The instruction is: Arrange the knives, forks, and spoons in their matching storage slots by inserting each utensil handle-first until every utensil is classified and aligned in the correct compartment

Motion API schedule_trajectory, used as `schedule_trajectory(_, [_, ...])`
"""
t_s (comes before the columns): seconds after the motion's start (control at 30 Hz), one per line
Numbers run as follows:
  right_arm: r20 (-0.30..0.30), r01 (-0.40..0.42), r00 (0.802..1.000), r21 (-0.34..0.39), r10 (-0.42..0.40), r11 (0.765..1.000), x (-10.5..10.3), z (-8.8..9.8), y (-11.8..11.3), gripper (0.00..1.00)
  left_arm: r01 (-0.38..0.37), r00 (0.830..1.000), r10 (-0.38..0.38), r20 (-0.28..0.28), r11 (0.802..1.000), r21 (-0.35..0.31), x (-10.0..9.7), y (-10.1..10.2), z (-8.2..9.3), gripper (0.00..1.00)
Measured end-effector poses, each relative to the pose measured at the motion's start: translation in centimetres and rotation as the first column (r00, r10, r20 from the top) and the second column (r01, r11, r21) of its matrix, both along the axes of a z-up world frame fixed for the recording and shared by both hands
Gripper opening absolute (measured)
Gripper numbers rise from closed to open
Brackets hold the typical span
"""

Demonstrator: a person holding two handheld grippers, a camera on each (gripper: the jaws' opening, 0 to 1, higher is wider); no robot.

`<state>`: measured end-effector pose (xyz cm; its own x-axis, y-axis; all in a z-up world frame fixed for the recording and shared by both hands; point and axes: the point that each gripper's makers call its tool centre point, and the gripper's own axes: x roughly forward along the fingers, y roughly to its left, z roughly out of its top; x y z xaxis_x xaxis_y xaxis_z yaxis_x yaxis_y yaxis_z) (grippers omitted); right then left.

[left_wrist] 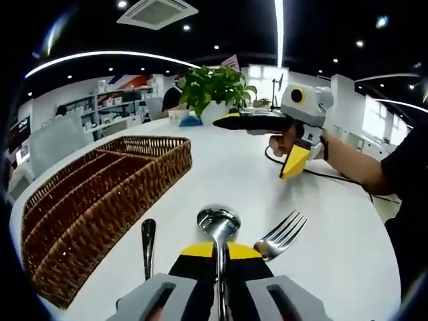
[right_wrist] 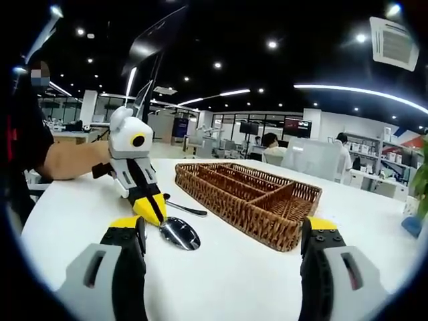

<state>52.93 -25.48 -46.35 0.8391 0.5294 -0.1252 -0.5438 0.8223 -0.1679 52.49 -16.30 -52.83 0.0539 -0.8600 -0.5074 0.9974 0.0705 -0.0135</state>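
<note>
My left gripper [left_wrist: 219,251] is shut on the handle of a metal spoon [left_wrist: 219,221], whose bowl points away over the white table. From the right gripper view, the same spoon [right_wrist: 179,233] rests its bowl on the table under the left gripper [right_wrist: 151,208]. A fork [left_wrist: 281,233] lies just right of the spoon, and another metal utensil [left_wrist: 148,245] lies just left of it. The brown wicker tray [left_wrist: 100,194] with long slots stands to the left. My right gripper [right_wrist: 224,234] is open with nothing between its jaws; it hovers above the table [left_wrist: 255,147].
The wicker tray [right_wrist: 249,194] sits mid-table in the right gripper view, with a thin utensil [right_wrist: 188,209] beside it. A potted plant [left_wrist: 215,87] stands at the far table edge. A black cable [left_wrist: 321,175] runs past the person's hand.
</note>
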Motion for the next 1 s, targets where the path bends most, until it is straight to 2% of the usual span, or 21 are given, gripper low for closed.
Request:
schedule_trajectory(0.07, [0.000,-0.001,1.000,0.001,0.001,1.000,0.0,0.0,0.0,1.00,0.003,1.000,-0.003,0.002,1.000,0.001,-0.2,0.1,0.1,0.08])
schedule_trajectory(0.17, [-0.001,-0.001,1.000,0.001,0.001,1.000,0.0,0.0,0.1,1.00,0.003,0.999,-0.004,-0.048,1.000,-0.005,-0.7,0.0,0.0,0.11])
schedule_trajectory(0.3, [0.000,0.000,1.000,0.002,0.000,1.000,0.0,0.0,0.1,1.00,0.013,0.999,-0.013,-0.049,1.000,-0.005,-0.8,-0.3,-0.1,0.05])
schedule_trajectory(0.5, [0.002,0.000,1.000,0.006,0.000,1.000,0.0,0.1,0.1,1.00,0.009,1.000,-0.009,-0.023,1.000,0.011,-0.6,-0.4,-0.2,0.02])
schedule_trajectory(0.67, [0.004,0.001,1.000,0.009,-0.001,1.000,-0.1,0.2,0.0,1.00,0.013,0.999,-0.013,0.031,1.000,0.015,-0.3,-0.2,-0.1,0.01])
schedule_trajectory(0.8, [0.003,0.006,1.000,0.013,-0.006,1.000,-0.1,0.2,-0.2,1.00,0.032,0.999,-0.032,0.028,0.999,0.004,-0.6,-0.3,0.4,0.01])
schedule_trajectory(1.0, [0.004,0.014,1.000,0.023,-0.015,1.000,-0.1,0.3,-0.6,1.00,0.072,0.997,-0.073,0.040,0.997,0.035,-1.4,-0.2,-0.1,0.00])
